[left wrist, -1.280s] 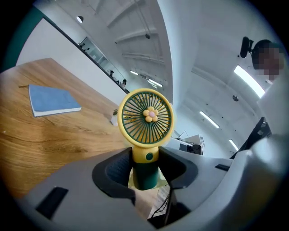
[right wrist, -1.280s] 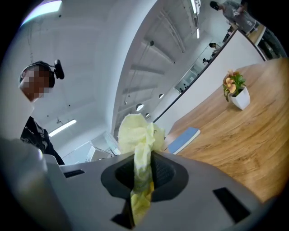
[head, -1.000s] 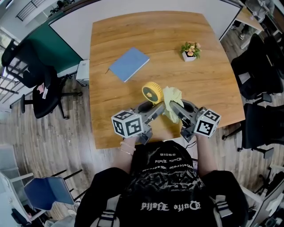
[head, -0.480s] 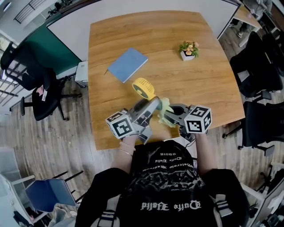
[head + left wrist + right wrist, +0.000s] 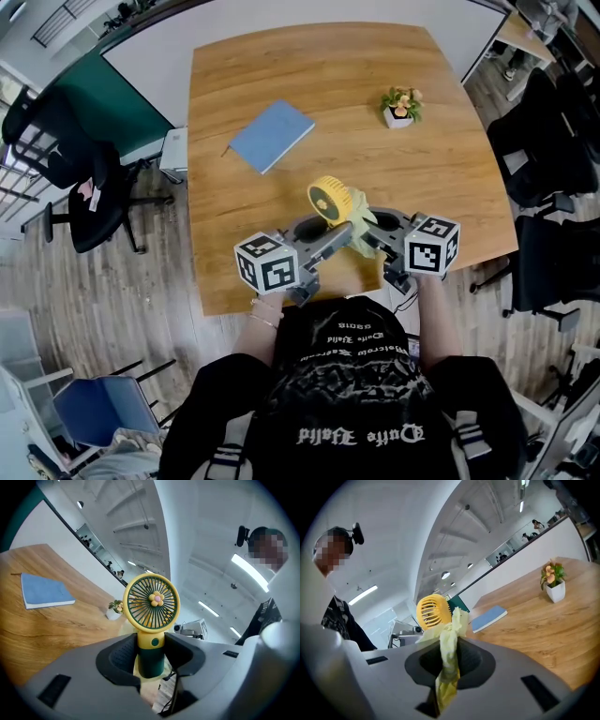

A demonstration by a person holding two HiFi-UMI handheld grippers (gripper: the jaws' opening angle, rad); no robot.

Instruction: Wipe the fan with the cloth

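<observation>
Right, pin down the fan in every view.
Head view: fan at centre, below and right of the blue notebook.
Left gripper view: fan at centre, handle gripped between the jaws.
Right gripper view: fan left of centre, behind the cloth.
Shared landmark: blue notebook.

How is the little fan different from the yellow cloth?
The fan has a round head with a green grille and a dark green handle; the cloth is crumpled and pale yellow. The fan stands upright in the left gripper, while the cloth is bunched in the right gripper. Both have yellow on them.
</observation>
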